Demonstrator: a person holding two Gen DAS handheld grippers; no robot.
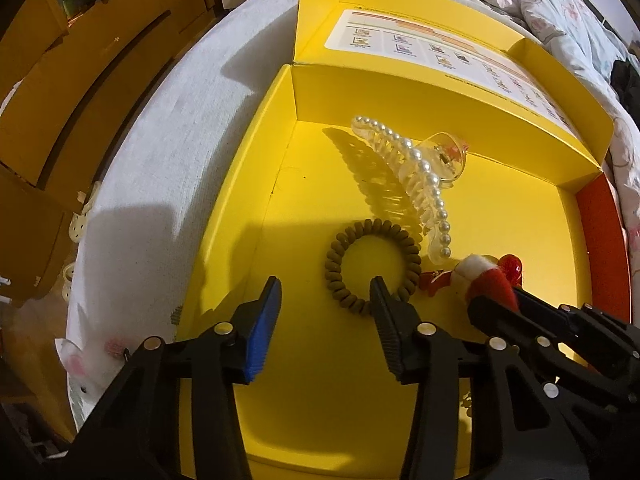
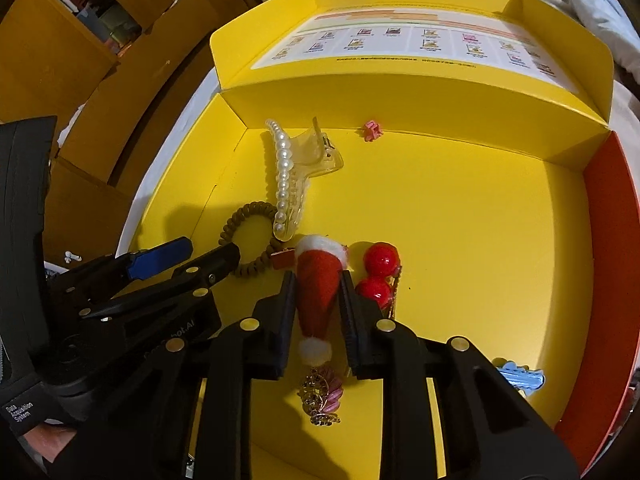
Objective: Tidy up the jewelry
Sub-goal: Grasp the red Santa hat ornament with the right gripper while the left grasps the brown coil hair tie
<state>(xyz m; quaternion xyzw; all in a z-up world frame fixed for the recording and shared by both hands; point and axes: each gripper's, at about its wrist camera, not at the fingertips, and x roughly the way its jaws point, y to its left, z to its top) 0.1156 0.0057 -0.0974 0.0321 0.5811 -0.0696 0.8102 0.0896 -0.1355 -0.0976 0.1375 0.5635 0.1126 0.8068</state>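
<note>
An open yellow box on a bed holds the jewelry. My right gripper is shut on a red and white Santa hat clip, whose pompom points back between the fingers. Two red balls lie just right of it. My left gripper stands open over the box floor with nothing between its fingers. Its right finger lies over the lower edge of an olive coil hair tie. A clear claw clip with pearls lies behind the tie. The right gripper with the hat shows at the right.
A gold and pink brooch, a blue clip and a small pink clip also lie in the box. Its lid stands up at the back with a printed sheet. White bedding and wooden cabinets are to the left.
</note>
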